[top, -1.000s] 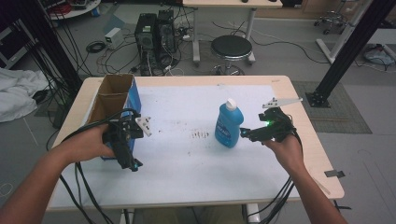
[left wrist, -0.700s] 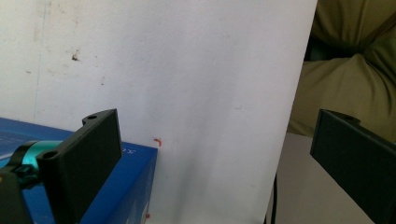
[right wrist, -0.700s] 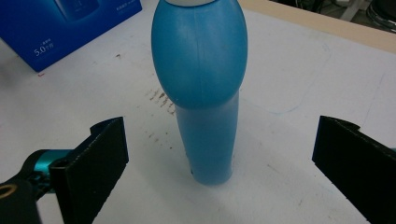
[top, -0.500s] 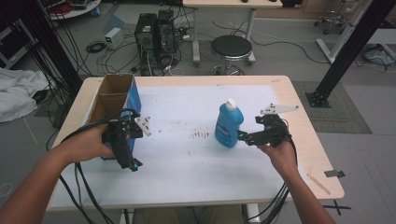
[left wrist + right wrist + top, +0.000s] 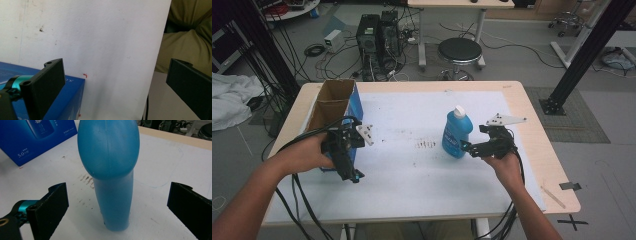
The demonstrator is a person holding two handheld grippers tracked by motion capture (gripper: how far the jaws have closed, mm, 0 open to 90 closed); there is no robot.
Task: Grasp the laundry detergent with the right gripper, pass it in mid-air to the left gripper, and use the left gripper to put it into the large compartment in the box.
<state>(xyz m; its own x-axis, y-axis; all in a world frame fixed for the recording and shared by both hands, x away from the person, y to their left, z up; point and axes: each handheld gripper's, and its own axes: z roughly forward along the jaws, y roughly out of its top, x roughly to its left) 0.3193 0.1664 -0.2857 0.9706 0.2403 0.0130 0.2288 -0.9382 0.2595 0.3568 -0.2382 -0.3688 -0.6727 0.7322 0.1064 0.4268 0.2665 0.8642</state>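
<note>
Bottle (image 5: 456, 134), blue with a white cap, stands upright on the white sheet (image 5: 412, 165) that covers the tabletop (image 5: 532, 125), a little to the 3 o'clock side of its middle. The right claw (image 5: 464, 146) sits just at the bottle's 4 o'clock side in the high view, jaws pointed at its base. From the right gripper view the bottle (image 5: 110, 170) rises between the two black jaws, which stand wide apart with a clear gap on either side, so nothing is clamped; that view also shows brown smudges (image 5: 86, 180) on the sheet beside the bottle's foot and white print on the blue face of the box (image 5: 35, 137) at 10 o'clock.

The high view shows what that one cannot: the bottle's cap and the box (image 5: 334, 115) as an open brown carton with blue sides, standing at the sheet's 9 o'clock edge. The left claw (image 5: 352, 176) hangs against the box's near corner, pointing down toward 6 o'clock. In the left gripper view its jaws are spread wide over bare sheet, with the box corner (image 5: 67, 100) behind the left jaw and the person's olive sleeve (image 5: 190, 42) at 2 o'clock.
</note>
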